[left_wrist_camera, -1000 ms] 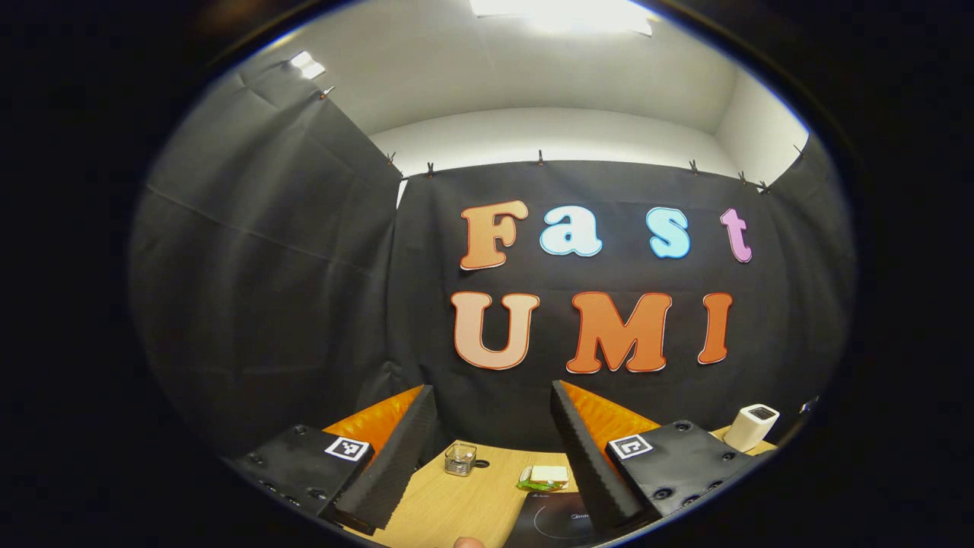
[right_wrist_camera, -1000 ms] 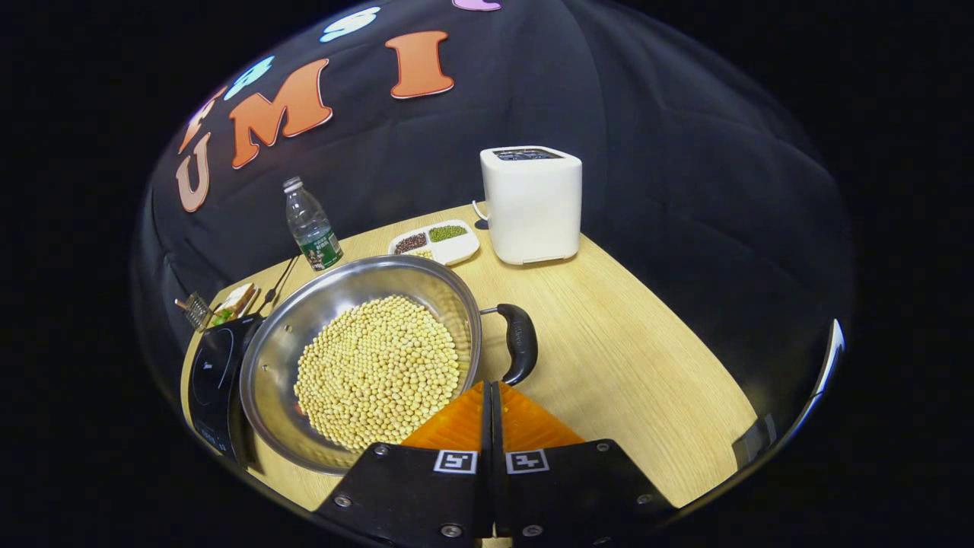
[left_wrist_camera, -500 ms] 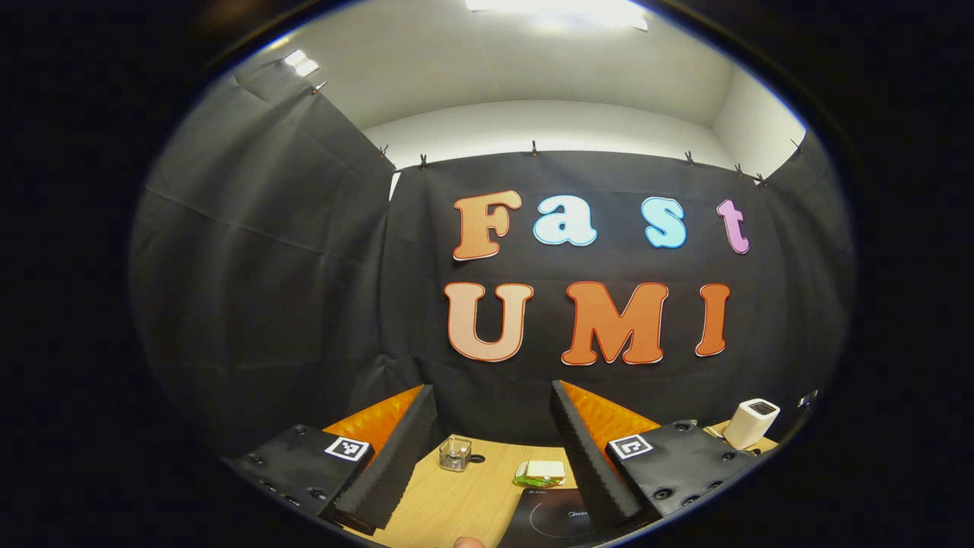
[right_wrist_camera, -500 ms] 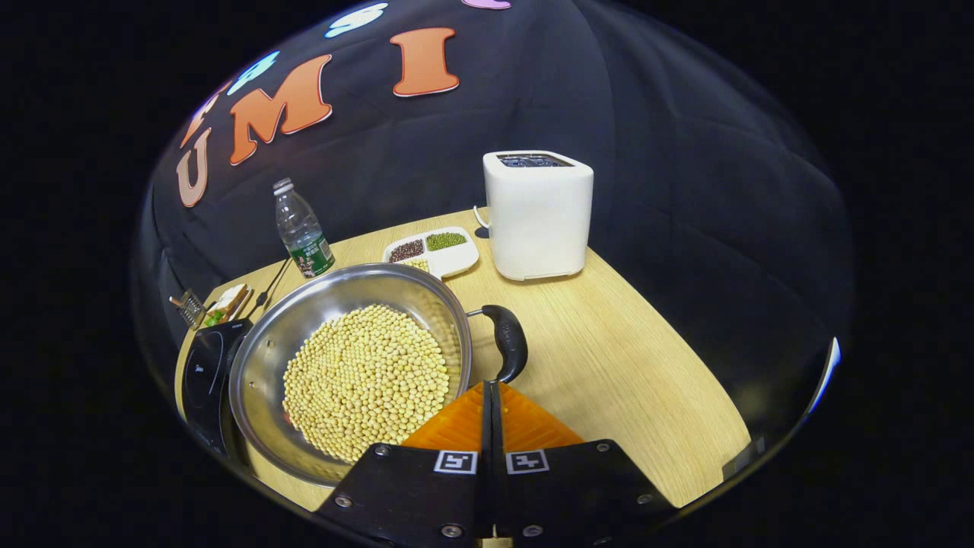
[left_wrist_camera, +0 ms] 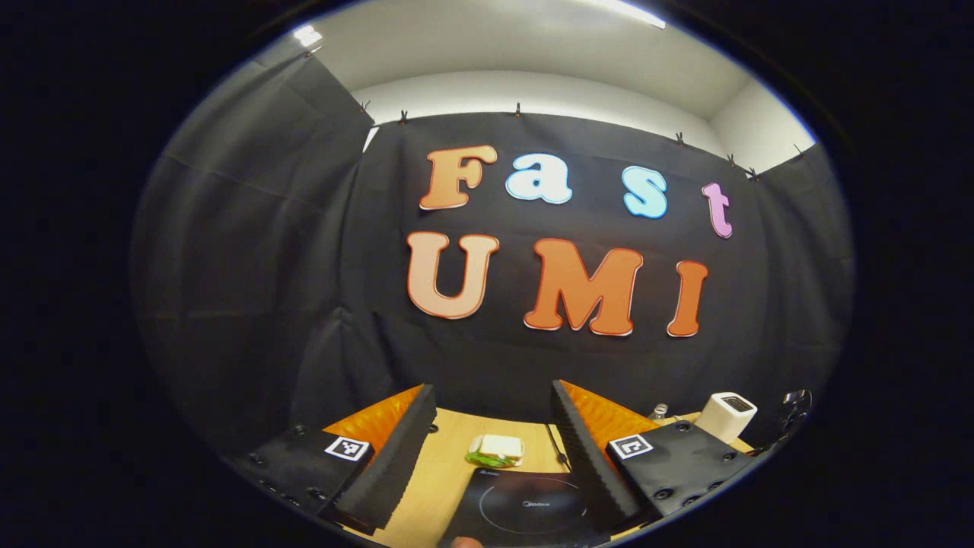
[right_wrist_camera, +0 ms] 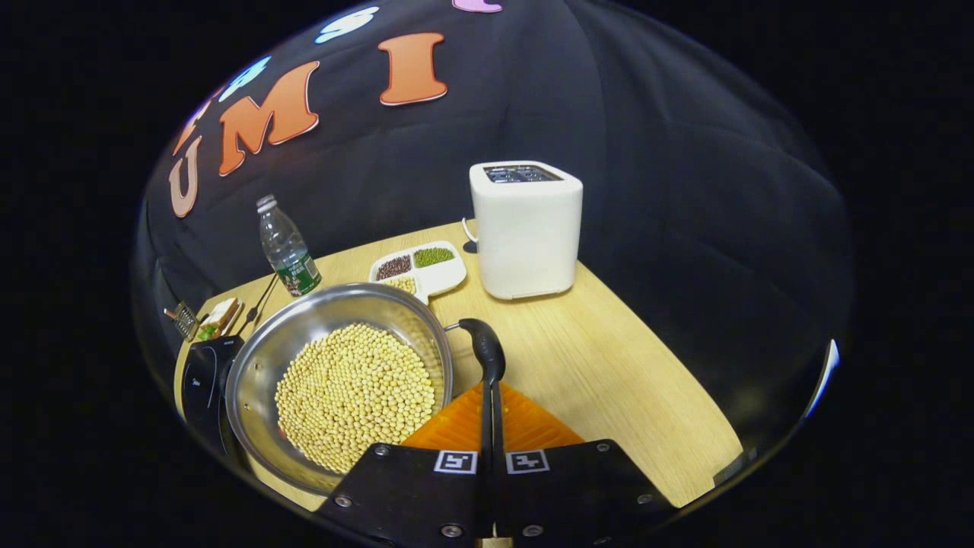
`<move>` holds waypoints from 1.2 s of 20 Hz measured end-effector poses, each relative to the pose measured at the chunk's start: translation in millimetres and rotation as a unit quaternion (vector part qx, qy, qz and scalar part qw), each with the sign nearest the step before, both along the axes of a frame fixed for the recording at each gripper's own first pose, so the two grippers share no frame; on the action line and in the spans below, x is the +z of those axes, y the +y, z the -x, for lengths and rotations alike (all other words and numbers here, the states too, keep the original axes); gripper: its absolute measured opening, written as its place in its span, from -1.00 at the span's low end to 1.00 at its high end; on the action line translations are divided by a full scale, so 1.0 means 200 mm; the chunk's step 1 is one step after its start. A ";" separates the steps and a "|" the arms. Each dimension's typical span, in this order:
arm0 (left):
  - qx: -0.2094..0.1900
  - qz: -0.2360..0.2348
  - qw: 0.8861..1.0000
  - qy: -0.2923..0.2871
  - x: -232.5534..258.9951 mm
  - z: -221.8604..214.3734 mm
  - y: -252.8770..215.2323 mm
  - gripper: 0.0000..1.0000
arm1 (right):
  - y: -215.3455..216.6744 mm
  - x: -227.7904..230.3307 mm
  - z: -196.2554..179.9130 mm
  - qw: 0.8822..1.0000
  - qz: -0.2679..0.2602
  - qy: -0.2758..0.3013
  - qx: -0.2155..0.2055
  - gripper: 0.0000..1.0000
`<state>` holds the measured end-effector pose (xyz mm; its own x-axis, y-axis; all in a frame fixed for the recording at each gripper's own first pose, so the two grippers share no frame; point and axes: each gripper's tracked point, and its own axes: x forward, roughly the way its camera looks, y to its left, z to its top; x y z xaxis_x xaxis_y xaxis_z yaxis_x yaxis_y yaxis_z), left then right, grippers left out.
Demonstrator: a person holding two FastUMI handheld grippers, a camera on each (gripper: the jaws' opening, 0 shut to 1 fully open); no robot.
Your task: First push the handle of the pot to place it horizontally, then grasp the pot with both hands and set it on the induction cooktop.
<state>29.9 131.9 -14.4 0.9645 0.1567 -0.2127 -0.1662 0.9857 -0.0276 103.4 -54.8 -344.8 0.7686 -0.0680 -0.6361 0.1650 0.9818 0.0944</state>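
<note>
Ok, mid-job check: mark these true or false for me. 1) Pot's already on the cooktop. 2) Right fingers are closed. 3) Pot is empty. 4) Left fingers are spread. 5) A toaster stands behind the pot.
1) False. The pot sits on the table, beside the induction cooktop.
2) True. The right gripper has its fingers together, at the pot handle.
3) False. It holds yellow beans.
4) True. The left gripper is open, holding nothing.
5) True. The white toaster stands beyond it.

A light wooden table (right_wrist_camera: 609, 365) carries a steel pot (right_wrist_camera: 259, 358) of soybeans, a black induction cooktop (left_wrist_camera: 525, 506), a white toaster (right_wrist_camera: 525, 228), a water bottle (right_wrist_camera: 285, 247), a divided bean tray (right_wrist_camera: 445, 275) and a sandwich (left_wrist_camera: 496, 449).
</note>
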 end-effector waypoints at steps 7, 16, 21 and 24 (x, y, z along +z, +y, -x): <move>-0.061 0.025 0.994 0.086 -0.62 -0.22 -0.50 0.98 | 0.02 0.11 -0.11 0.998 0.004 -0.054 0.020 -0.49; -0.160 0.071 0.952 0.252 -1.55 -0.22 -1.28 0.99 | 0.08 -0.06 -0.24 0.999 0.010 -0.021 0.032 0.67; -0.160 0.068 0.934 0.311 -1.85 -0.21 -1.42 1.00 | 0.10 -0.14 -0.26 0.999 -0.007 -0.003 0.031 0.72; -0.147 0.065 0.932 0.326 -1.95 -0.24 -1.44 1.00 | 0.13 -0.19 -0.28 0.999 -0.017 0.013 0.035 0.70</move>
